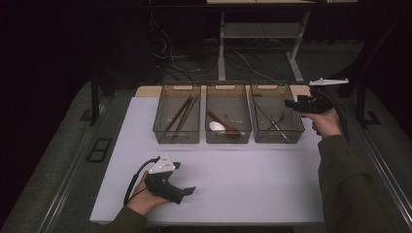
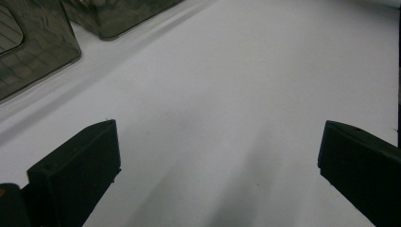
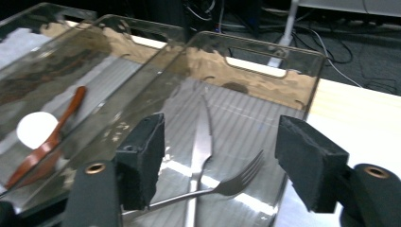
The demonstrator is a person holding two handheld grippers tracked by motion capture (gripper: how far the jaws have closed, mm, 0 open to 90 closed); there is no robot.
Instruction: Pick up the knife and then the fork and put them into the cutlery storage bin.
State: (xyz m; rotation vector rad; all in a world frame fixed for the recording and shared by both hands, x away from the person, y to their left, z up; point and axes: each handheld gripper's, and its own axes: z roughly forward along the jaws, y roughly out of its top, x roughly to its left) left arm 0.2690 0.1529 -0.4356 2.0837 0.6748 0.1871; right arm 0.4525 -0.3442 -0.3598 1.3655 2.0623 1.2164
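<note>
Right gripper point(image 3: 220, 161) spread wide, nothing pinched, hovering over right bin point(image 3: 302, 101). Fork point(image 3: 227, 187) lies flat inside, tines toward the right wall, handle running left. Knife point(image 3: 201, 142) crosses it, apparently near-to-far. Left gripper point(image 2: 217, 165) also spread, low over bare white table point(image 2: 246, 85).

- Near half of white table top point(image 1: 243, 179) bare: wide lane between left gripper point(image 1: 187, 191) and the bin row.
- Three clear bins side by side along far edge, walls touching: no passage between left bin point(image 1: 177, 114), middle bin point(image 1: 228, 114), right bin point(image 1: 277, 114).
- Entry from above only; tops open.
- Right gripper point(image 1: 287, 103) sits over right bin; crossed fork point(image 3: 227, 187) and knife point(image 3: 201, 137) cover its floor.
- Strip right of the bins narrow.
</note>
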